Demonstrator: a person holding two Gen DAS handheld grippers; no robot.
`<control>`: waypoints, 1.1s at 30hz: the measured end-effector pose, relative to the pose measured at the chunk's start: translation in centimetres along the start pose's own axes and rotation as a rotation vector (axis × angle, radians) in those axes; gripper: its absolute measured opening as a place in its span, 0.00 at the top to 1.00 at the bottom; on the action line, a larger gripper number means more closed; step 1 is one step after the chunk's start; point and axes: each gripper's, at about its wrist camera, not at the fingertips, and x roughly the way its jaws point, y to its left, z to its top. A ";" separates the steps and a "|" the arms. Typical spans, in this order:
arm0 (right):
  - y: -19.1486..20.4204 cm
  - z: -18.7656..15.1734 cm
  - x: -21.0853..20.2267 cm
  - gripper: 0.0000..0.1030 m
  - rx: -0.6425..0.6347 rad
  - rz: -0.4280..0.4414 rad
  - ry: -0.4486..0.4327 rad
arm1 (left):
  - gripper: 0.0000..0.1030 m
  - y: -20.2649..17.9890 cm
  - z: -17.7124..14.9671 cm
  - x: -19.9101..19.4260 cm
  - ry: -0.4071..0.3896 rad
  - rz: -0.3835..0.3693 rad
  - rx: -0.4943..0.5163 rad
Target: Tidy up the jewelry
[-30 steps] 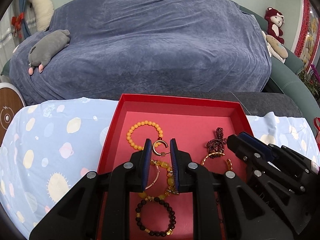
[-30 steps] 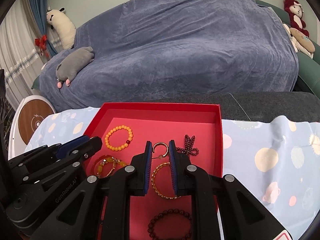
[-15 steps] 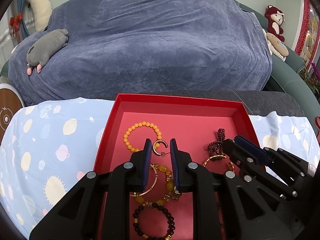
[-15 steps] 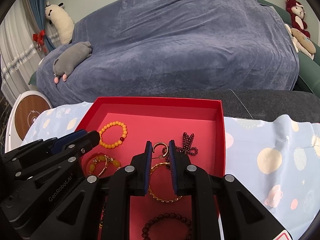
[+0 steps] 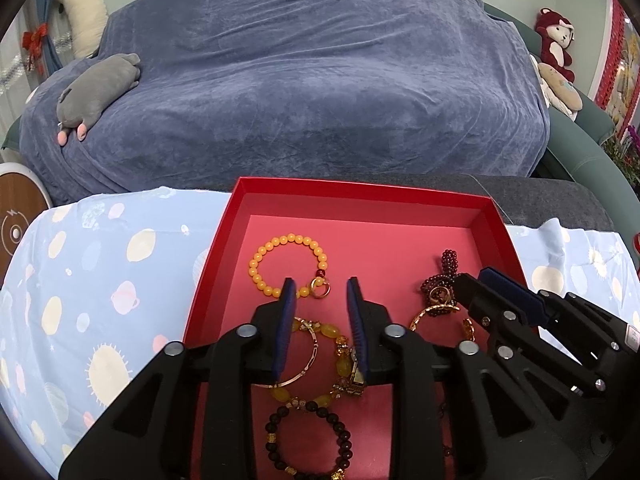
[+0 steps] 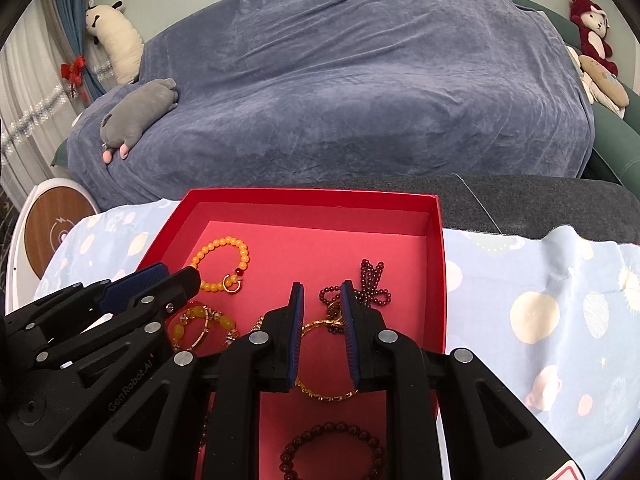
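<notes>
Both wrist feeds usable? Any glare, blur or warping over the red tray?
Left wrist view: sharp, even light, no glare on the red tray; fisheye bows its rim, corners vignetted. Right wrist view: equally sharp; the right gripper hides part of the gold bangle.

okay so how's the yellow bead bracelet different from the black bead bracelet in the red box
The yellow bead bracelet is bright orange-yellow with one red bead; the black bead bracelet is dark with a few gold beads. The yellow one lies farther back in the red box, beyond the left gripper's fingers; the black one lies nearest the camera, partly hidden beneath them. Both are round beaded loops lying flat on the box floor.
</notes>
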 end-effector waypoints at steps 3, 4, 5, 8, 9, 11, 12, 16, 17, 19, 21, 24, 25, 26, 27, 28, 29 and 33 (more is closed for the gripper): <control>0.2 -0.1 -0.5 0.80 -0.003 -0.006 -0.004 | 0.70 0.0 -0.2 -0.6 -0.004 -0.004 -0.007; 0.2 -0.1 -0.7 0.80 -0.002 -0.007 -0.005 | 0.69 0.0 -0.2 -0.7 -0.005 -0.004 -0.006; 0.4 -0.2 -1.0 0.80 -0.001 -0.007 -0.006 | 0.69 0.0 -0.3 -1.0 -0.006 -0.005 -0.004; 0.6 -0.5 -2.0 0.73 0.000 -0.012 -0.010 | 0.69 -0.1 -0.5 -2.0 -0.009 -0.006 -0.004; 0.7 -0.6 -2.4 0.73 -0.001 -0.012 -0.011 | 0.69 -0.1 -0.6 -2.3 -0.011 -0.005 -0.001; 0.8 -0.9 -3.3 0.73 0.001 -0.011 -0.013 | 0.69 -0.2 -0.9 -3.2 -0.016 -0.002 0.006; 0.8 -1.1 -3.7 0.72 0.003 -0.013 -0.014 | 0.69 -0.3 -1.1 -3.7 -0.018 0.001 0.008; 1.0 -1.9 -5.4 0.65 0.011 -0.035 -0.013 | 0.69 -0.3 -1.8 -5.2 -0.017 0.007 0.011; 1.0 -2.1 -5.7 0.64 0.014 -0.039 -0.013 | 0.69 -0.3 -2.0 -5.6 -0.019 0.008 0.011; 0.9 -2.5 -6.7 0.58 0.020 -0.045 -0.021 | 0.68 -0.3 -2.4 -6.5 -0.021 0.010 0.013; 0.9 -3.0 -7.8 0.56 0.026 -0.053 -0.030 | 0.63 -0.2 -2.8 -7.2 -0.023 0.016 0.011; 0.8 -3.6 -9.2 0.46 0.034 -0.072 -0.043 | 0.59 0.1 -3.7 -8.5 -0.028 0.025 0.004; 0.8 -3.8 -9.6 0.42 0.039 -0.079 -0.048 | 0.57 0.1 -3.9 -8.9 -0.026 0.024 0.002; 0.7 -4.1 -10.2 0.41 0.045 -0.080 -0.055 | 0.56 0.2 -4.1 -9.1 -0.023 0.025 0.001; 0.6 -4.2 -10.6 0.39 0.048 -0.084 -0.058 | 0.52 0.3 -4.4 -9.5 -0.023 0.028 -0.005; 0.6 -4.4 -11.0 0.38 0.052 -0.086 -0.060 | 0.49 0.3 -4.7 -9.9 -0.025 0.030 -0.012; 0.5 -4.7 -11.5 0.36 0.057 -0.088 -0.062 | 0.48 0.4 -4.9 -10.4 -0.029 0.032 -0.016; 0.4 -5.7 -13.0 0.31 0.063 -0.099 -0.066 | 0.44 0.4 -6.1 -11.9 -0.039 0.038 -0.018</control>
